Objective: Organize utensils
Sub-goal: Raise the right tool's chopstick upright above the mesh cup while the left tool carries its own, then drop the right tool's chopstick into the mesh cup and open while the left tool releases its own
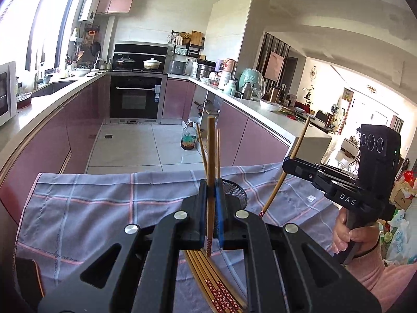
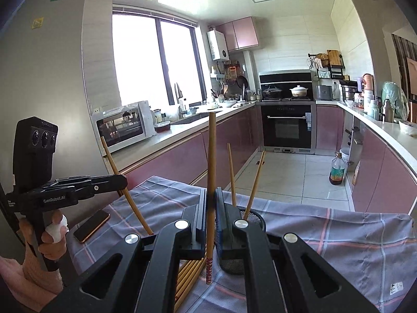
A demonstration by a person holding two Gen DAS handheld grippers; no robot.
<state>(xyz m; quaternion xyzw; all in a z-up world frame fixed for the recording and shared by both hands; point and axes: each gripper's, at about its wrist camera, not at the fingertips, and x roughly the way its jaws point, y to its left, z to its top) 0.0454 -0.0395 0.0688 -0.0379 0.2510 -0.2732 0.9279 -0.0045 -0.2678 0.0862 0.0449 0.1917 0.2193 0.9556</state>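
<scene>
Each gripper (image 1: 211, 195) (image 2: 211, 203) clamps one upright chopstick (image 1: 211, 161) (image 2: 211, 169); lower them straight into the mesh holder (image 2: 254, 219).

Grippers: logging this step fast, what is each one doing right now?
Left gripper: closed on one chopstick.
Right gripper: closed on another chopstick.

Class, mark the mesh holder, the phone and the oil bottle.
mesh holder (image 2: 254, 217), right wrist view, upper rim.
phone (image 2: 91, 226), right wrist view, middle of screen.
oil bottle (image 1: 188, 138), left wrist view, label.
</scene>
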